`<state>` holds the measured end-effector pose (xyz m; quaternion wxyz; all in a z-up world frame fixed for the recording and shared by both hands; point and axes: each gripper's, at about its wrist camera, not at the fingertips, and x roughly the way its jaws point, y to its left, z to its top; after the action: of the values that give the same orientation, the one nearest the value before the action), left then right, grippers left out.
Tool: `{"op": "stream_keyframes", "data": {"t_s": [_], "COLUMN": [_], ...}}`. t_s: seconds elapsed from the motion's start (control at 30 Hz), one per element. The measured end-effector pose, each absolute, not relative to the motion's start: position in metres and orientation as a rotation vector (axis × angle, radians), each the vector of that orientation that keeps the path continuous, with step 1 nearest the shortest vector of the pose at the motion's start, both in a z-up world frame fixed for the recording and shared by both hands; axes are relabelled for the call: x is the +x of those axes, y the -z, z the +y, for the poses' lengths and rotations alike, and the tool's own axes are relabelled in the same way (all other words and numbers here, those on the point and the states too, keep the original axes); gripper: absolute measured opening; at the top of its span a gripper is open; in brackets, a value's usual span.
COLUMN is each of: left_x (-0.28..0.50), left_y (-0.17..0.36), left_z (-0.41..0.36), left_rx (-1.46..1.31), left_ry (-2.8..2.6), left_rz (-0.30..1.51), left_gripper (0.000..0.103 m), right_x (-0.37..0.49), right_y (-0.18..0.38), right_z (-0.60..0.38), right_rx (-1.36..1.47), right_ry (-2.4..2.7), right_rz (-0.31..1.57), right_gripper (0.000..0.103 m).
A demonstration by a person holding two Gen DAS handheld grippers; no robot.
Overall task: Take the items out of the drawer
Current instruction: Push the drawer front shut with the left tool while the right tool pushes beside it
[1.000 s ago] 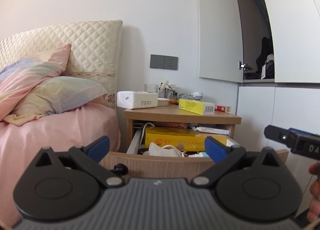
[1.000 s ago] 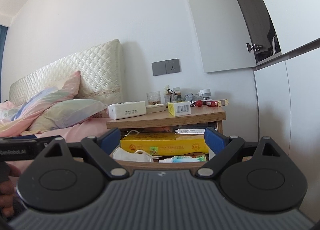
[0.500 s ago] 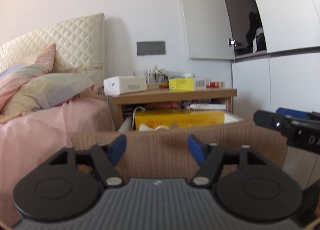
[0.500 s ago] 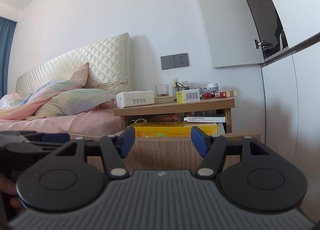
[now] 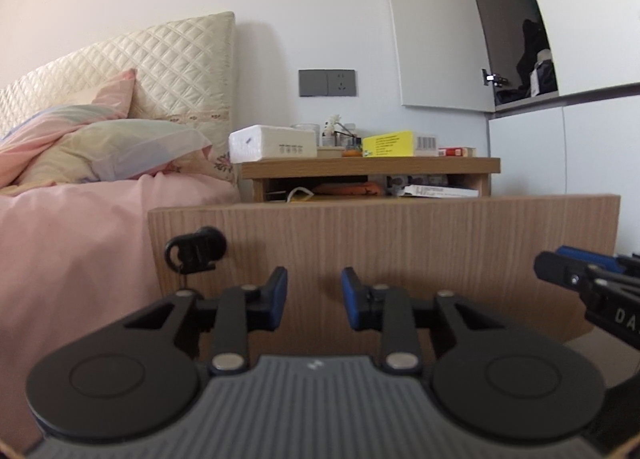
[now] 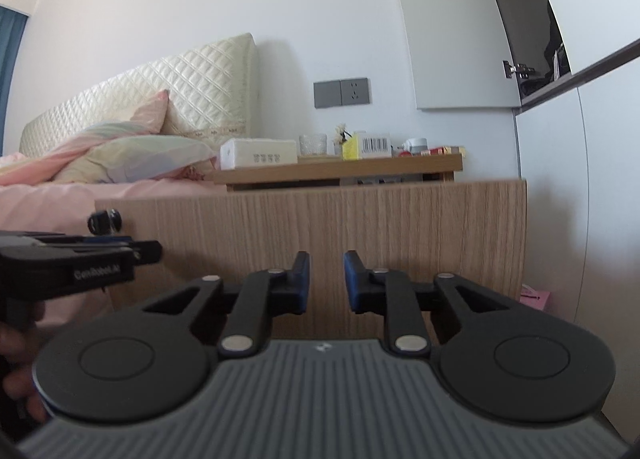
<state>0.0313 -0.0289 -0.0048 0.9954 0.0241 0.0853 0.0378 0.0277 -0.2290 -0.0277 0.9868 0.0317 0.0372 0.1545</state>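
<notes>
1. While you've got both grippers down low in front of the nightstand (image 5: 370,165), the wooden drawer front (image 5: 384,235) fills the middle of both views, pulled out toward you.
2. Your left gripper (image 5: 314,299) has its blue fingers a little apart with nothing between them, pointed at the drawer front's lower half and not touching it as far as I can see.
3. Your right gripper (image 6: 326,281) is the same deal: fingers slightly apart, nothing held, aimed at the wood panel.
4. That black knob thing (image 5: 196,249) sits near the drawer front's left edge, up and left of your left gripper's fingers.
5. Stuff inside the drawer is mostly hidden behind the panel. From the left view you only catch an orange item (image 5: 348,189) and a white box (image 5: 440,191) peeking over the top edge.
6. On the nightstand top: a white tissue box (image 5: 274,143), a yellow box (image 5: 390,143) and a glass (image 6: 313,144), plus small clutter too tiny to make out.
7. Pink bedding (image 5: 72,243) is just left of the drawer.
</notes>
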Motion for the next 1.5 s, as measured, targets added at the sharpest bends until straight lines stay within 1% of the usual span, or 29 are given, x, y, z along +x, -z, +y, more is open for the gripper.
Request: {"op": "stream_keyframes", "data": {"t_s": [0.1,0.17,0.23,0.33,0.5,0.63,0.93,1.17,1.33,1.4,1.5], "left_x": [0.034,0.034,0.036,0.035,0.031,0.029,0.027,0.034,0.043,0.047,0.05], "left_y": [0.007,0.008,0.008,0.006,0.003,0.001,-0.007,-0.007,-0.003,-0.001,0.0], "left_z": [-0.025,-0.025,-0.026,-0.029,-0.04,-0.044,-0.024,-0.018,-0.015,-0.011,-0.011], "left_rx": [0.005,0.013,0.028,0.027,0.06,0.064,0.011,0.03,0.045,0.031,0.053], "left_ry": [-0.062,-0.063,-0.066,-0.039,-0.011,-0.01,-0.034,-0.049,-0.062,-0.058,-0.048], "left_rz": [0.197,0.201,0.203,0.194,0.197,0.21,0.282,0.289,0.262,0.266,0.266], "left_gripper": [0.016,0.014,0.01,0.006,0.005,0.005,0.005,0.005,0.005,0.005,0.003], "right_x": [0.028,0.027,0.03,0.024,0.007,0.01,0.022,0.034,0.042,0.044,0.044], "right_y": [0.032,0.031,0.026,0.022,0.022,0.019,0.009,0.012,0.019,0.02,0.02], "right_z": [-0.229,-0.23,-0.232,-0.232,-0.234,-0.243,-0.258,-0.258,-0.256,-0.255,-0.251], "right_rx": [0.053,0.041,0.057,0.072,0.124,0.13,0.178,0.169,0.166,0.163,0.143], "right_ry": [-0.304,-0.3,-0.304,-0.306,-0.293,-0.284,-0.294,-0.277,-0.292,-0.301,-0.312], "right_rz": [0.093,0.092,0.106,0.115,0.136,0.13,0.158,0.173,0.173,0.172,0.162], "right_gripper": [0.013,0.013,0.012,0.011,0.011,0.011,0.011,0.011,0.011,0.008,0.008]}}
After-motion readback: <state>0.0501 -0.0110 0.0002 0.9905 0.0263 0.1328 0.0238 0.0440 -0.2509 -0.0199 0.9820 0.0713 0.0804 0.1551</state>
